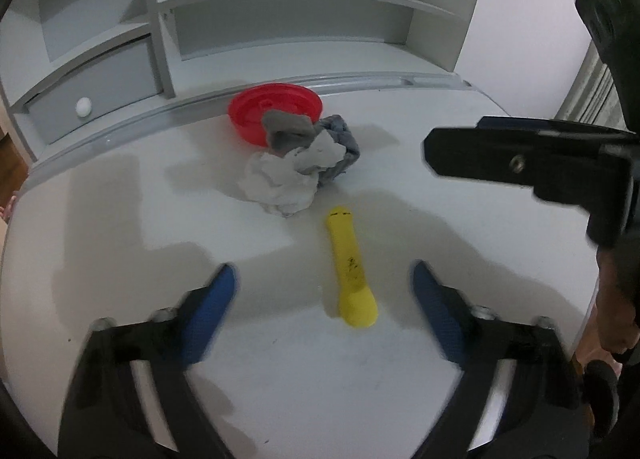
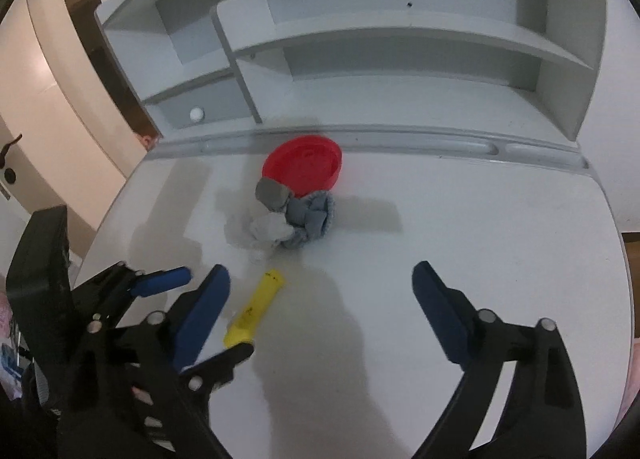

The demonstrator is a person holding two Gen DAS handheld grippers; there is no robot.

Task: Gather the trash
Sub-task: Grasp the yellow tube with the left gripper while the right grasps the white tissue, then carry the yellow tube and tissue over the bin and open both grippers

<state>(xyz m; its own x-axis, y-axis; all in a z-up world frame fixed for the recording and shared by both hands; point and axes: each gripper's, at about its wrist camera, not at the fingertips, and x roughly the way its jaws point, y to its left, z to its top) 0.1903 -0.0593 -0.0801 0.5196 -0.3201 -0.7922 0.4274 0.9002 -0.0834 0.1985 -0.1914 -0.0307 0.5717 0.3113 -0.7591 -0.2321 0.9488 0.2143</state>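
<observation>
A yellow tube-shaped wrapper point(image 1: 349, 269) lies on the white desk point(image 1: 120, 219), between and just ahead of my open left gripper point(image 1: 324, 279). It also shows in the right wrist view point(image 2: 256, 307), beside that gripper's left finger. A crumpled pile of white and grey tissue and cloth point(image 1: 300, 163) sits farther back, touching a red bowl point(image 1: 276, 111). My right gripper point(image 2: 320, 287) is open and empty above the desk, with the pile point(image 2: 294, 219) and red bowl point(image 2: 304, 167) ahead of it. The right gripper's body shows in the left view point(image 1: 532, 155).
A grey shelf unit point(image 2: 400, 43) with a drawer and white knob point(image 1: 83, 106) stands at the desk's back edge. A groove point(image 2: 400, 143) runs along the back. The left gripper shows at the lower left of the right view point(image 2: 160, 283).
</observation>
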